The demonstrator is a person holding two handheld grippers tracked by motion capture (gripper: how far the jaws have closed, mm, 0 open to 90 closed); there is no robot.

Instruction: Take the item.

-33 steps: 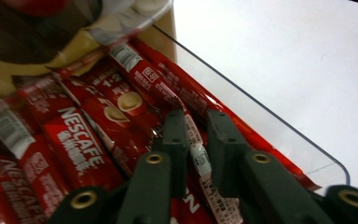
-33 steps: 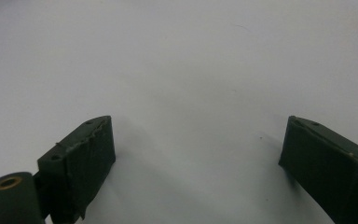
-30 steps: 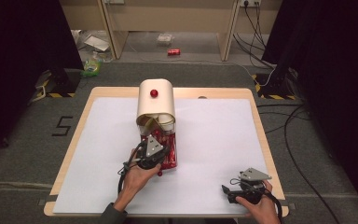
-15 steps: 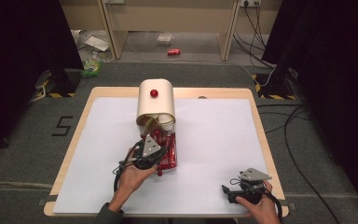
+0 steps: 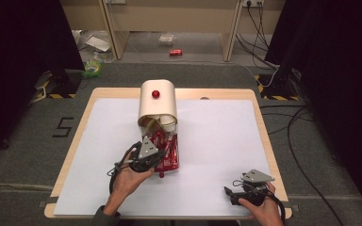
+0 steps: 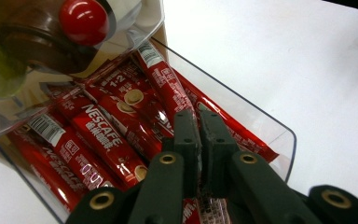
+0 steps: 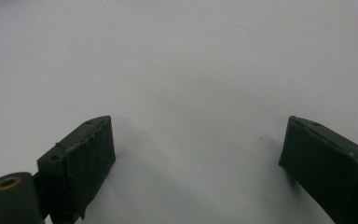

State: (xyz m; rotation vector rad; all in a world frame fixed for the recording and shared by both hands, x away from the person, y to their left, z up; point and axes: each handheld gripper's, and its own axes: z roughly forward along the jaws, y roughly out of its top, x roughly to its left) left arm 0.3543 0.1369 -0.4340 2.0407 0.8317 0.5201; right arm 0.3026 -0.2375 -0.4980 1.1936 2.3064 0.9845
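Left gripper view has the left gripper (image 6: 200, 135) with its jaws pinched tight on a red sachet (image 6: 208, 205), right over a clear tray (image 6: 261, 122) of red sticks reading "NESCAFE" and "1+2" (image 6: 107, 135). Just past the jaws sits a red knob (image 6: 83, 21). Right gripper (image 7: 196, 154) rests on the white table (image 7: 182, 60), jaws spread wide, nothing between them.

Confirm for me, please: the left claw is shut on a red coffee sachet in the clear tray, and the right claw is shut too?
Not quite: the right claw is open over bare white table, as the right gripper view shows. The left claw is indeed shut on a red coffee sachet in the clear tray.
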